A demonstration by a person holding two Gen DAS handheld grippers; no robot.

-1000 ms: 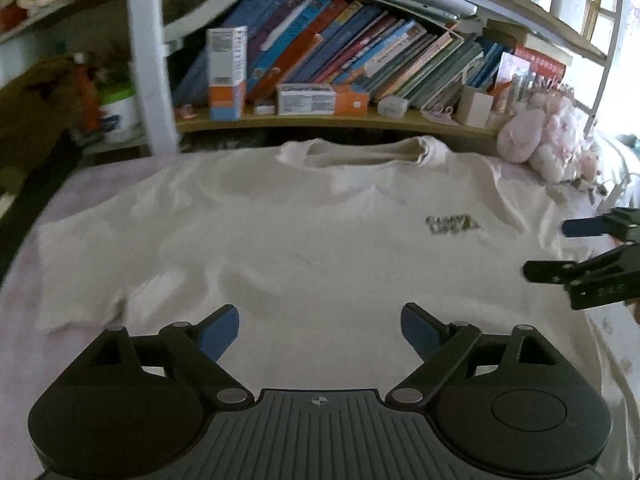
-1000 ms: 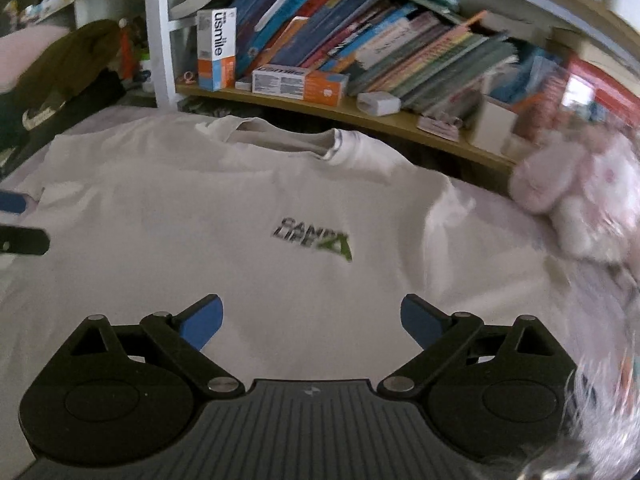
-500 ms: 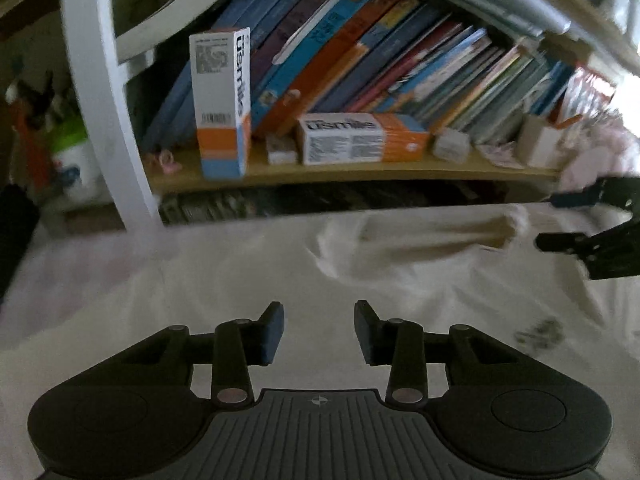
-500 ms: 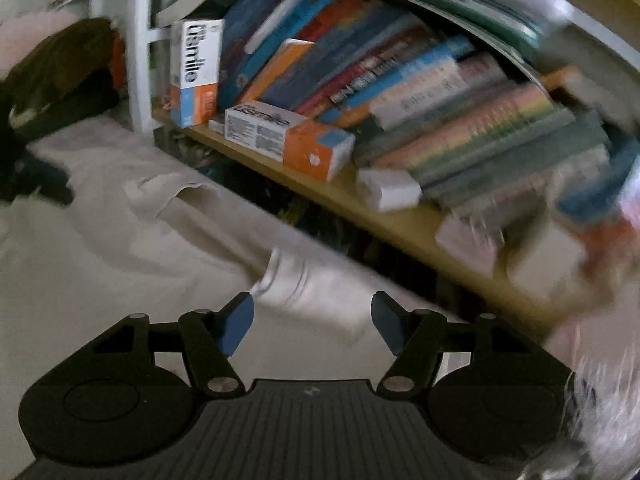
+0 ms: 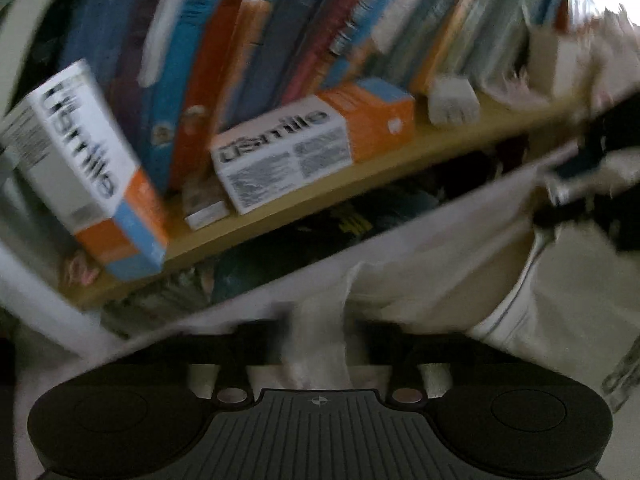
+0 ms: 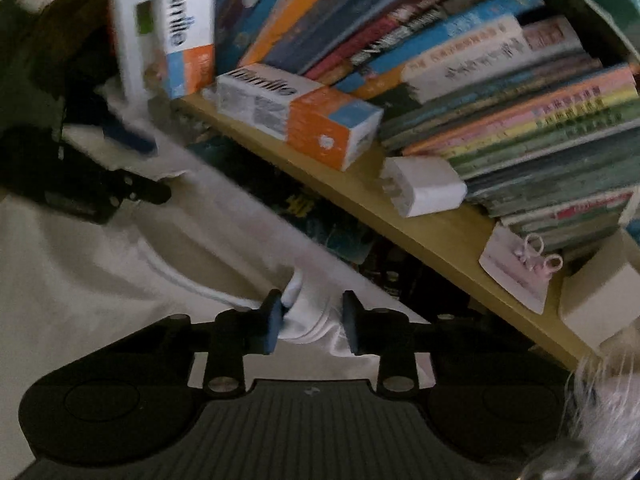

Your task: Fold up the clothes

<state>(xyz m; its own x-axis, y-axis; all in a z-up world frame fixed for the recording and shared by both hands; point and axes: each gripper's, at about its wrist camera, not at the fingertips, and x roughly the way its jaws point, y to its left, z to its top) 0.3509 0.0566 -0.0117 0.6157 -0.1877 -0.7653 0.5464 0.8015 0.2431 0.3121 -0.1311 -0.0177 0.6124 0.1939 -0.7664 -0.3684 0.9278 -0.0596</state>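
A cream T-shirt (image 5: 448,280) lies flat on the bed, its collar toward the bookshelf. My left gripper (image 5: 318,336) sits at the left shoulder by the collar, jaws narrowed around a fold of the fabric; the view is blurred. My right gripper (image 6: 308,320) sits at the right shoulder by the collar, its blue pads (image 6: 273,322) narrowed around a bunch of the shirt (image 6: 80,272), a small gap still showing. Each gripper shows in the other view: the right one (image 5: 592,184) at the right edge, the left one (image 6: 100,168) at the left.
A wooden shelf (image 5: 320,196) with leaning books (image 6: 500,72) and orange-white boxes (image 5: 312,148) runs just past the collar. A white charger (image 6: 424,186) and cards lie on it. A pink plush (image 6: 608,400) sits at the right. A white post (image 6: 128,40) stands left.
Both grippers have moved forward from the shirt's hem to the collar and shoulders and have tilted. Both jaws have narrowed from wide open onto shoulder fabric.
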